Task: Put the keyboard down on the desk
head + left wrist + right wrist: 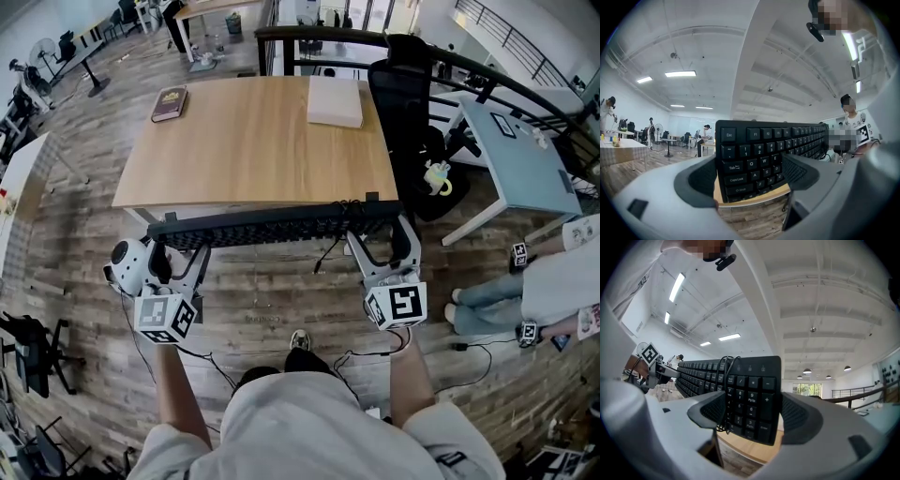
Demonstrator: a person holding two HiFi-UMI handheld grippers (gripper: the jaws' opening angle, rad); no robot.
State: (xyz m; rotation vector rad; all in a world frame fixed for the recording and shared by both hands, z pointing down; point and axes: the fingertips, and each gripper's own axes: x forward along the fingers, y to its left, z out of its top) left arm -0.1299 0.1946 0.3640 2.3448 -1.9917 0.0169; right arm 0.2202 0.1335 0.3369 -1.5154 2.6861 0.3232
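Observation:
A black keyboard (272,226) hangs level over the near edge of the wooden desk (253,141), held by its two ends. My left gripper (176,255) is shut on the end with the Esc key; in the left gripper view the keyboard (759,157) stands between the two dark pads (799,171). My right gripper (379,246) is shut on the number-pad end of the keyboard (752,392), where its cable (723,380) is looped. The cable (328,251) dangles below the keyboard. The desk's edge (754,199) shows just under the keys.
On the desk's far part lie a dark book (170,103) at the left and a white flat box (335,100) at the right. A black office chair (412,103) stands right of the desk, beside a pale blue table (516,159). A person (553,286) stands at the right.

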